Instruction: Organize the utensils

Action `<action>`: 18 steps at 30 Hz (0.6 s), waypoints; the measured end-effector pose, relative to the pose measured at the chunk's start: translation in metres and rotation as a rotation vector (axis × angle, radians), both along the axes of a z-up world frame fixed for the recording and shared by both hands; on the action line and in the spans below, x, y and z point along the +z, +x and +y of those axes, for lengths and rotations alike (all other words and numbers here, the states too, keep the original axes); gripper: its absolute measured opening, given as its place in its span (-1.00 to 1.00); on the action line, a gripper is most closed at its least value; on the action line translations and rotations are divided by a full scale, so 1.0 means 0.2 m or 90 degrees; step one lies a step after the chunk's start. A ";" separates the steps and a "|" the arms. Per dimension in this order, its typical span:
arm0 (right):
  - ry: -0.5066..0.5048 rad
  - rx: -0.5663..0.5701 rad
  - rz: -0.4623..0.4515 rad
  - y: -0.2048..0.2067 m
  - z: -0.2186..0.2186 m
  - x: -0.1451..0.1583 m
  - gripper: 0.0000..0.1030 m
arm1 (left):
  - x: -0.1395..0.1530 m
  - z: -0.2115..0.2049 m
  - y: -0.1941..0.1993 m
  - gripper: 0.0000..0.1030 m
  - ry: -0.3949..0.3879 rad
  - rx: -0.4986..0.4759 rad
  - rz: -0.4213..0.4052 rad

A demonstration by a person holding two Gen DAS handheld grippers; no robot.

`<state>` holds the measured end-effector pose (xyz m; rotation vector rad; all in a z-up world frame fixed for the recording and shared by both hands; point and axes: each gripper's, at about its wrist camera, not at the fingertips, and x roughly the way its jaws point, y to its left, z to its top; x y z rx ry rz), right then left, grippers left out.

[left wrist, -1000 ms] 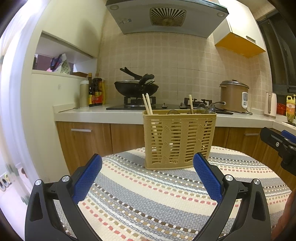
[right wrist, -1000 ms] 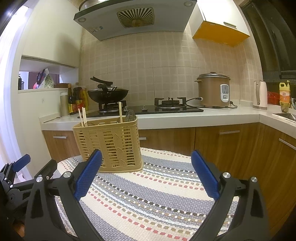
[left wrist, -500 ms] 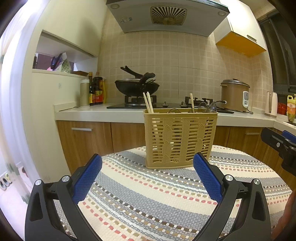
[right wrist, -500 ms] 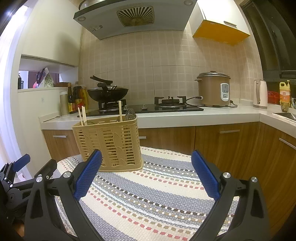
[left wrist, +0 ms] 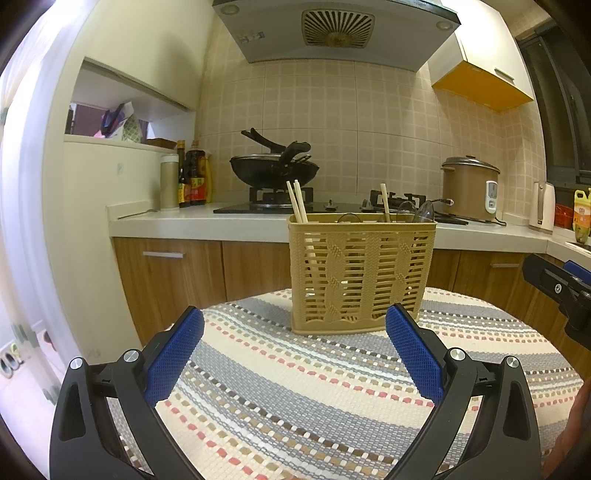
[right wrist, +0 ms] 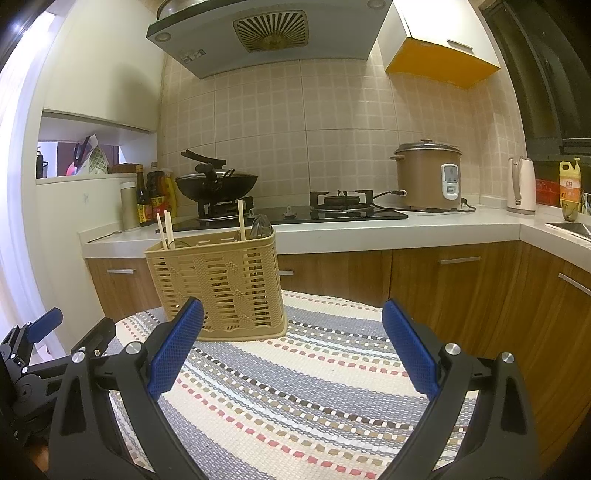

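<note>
A tan slatted utensil basket stands upright at the far side of a striped woven mat. Wooden chopsticks and spoons stick out of its top. My left gripper is open and empty, a little short of the basket. My right gripper is open and empty, with the basket ahead to its left. The chopsticks show there too. The left gripper's body shows at the lower left of the right wrist view.
Behind the mat runs a kitchen counter with wooden cabinets. On it stand a wok on a gas stove, sauce bottles, a rice cooker and a kettle. A range hood hangs above.
Both views have tilted slightly, so the basket sits a touch lower and closer in frame. Both grippers stay open and empty.
</note>
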<state>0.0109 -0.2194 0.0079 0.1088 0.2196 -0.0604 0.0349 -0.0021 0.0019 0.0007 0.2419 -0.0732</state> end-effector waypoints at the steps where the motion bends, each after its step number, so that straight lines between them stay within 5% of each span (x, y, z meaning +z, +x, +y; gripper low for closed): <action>1: 0.000 0.000 0.000 0.00 0.00 0.00 0.80 | 0.00 0.00 0.00 0.85 0.000 0.000 0.001; 18: -0.002 0.002 0.004 0.00 0.01 -0.01 0.81 | -0.01 -0.01 0.01 0.85 0.004 0.004 0.006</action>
